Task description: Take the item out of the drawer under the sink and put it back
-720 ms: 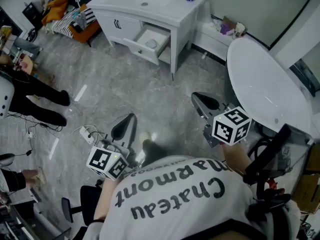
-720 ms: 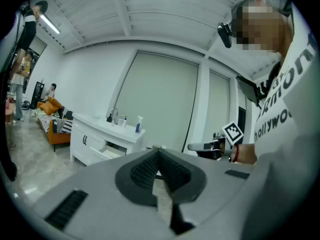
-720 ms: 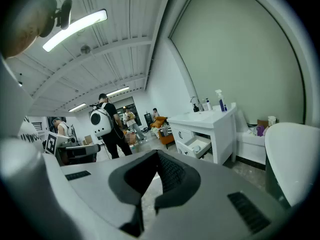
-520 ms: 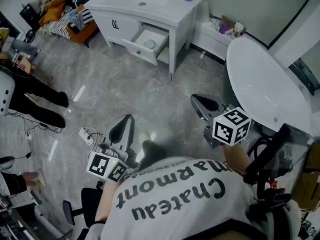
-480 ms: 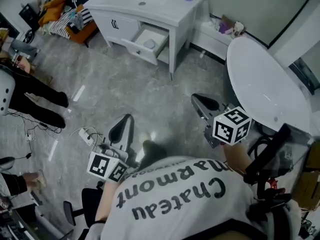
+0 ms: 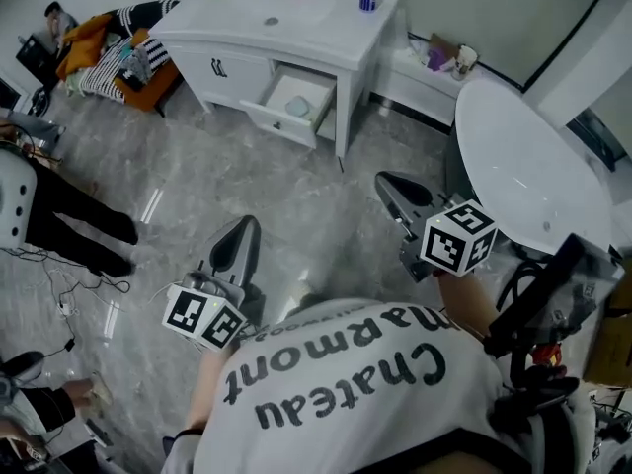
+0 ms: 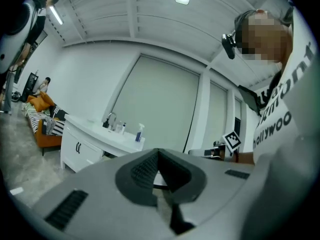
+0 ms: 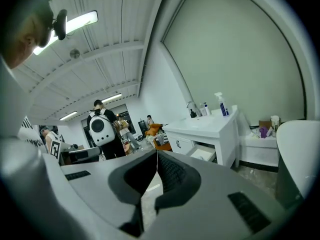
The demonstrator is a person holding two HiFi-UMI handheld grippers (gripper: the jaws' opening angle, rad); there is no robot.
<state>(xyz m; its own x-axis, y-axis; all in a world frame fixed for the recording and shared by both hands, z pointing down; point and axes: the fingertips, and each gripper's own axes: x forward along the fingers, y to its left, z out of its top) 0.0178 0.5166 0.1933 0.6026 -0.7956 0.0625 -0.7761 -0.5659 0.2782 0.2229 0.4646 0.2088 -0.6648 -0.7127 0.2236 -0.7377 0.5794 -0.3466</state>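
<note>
Head view first: the glossy white sink cabinet (image 6: 326,38) has the drawer (image 6: 265,108) below its top pulled open, with a small pale round item (image 6: 297,106) lying inside. The left gripper view catches only the cabinet's top with its curved faucet (image 7: 111,119) and blue-and-white spray bottle (image 7: 140,132). Well short of the cabinet, over the marbled grey floor (image 6: 247,181), the left tool (image 6: 240,237) and right tool (image 6: 395,191), smooth grey shells with ribbed dark pads, are each pinched fully together on nothing.
</note>
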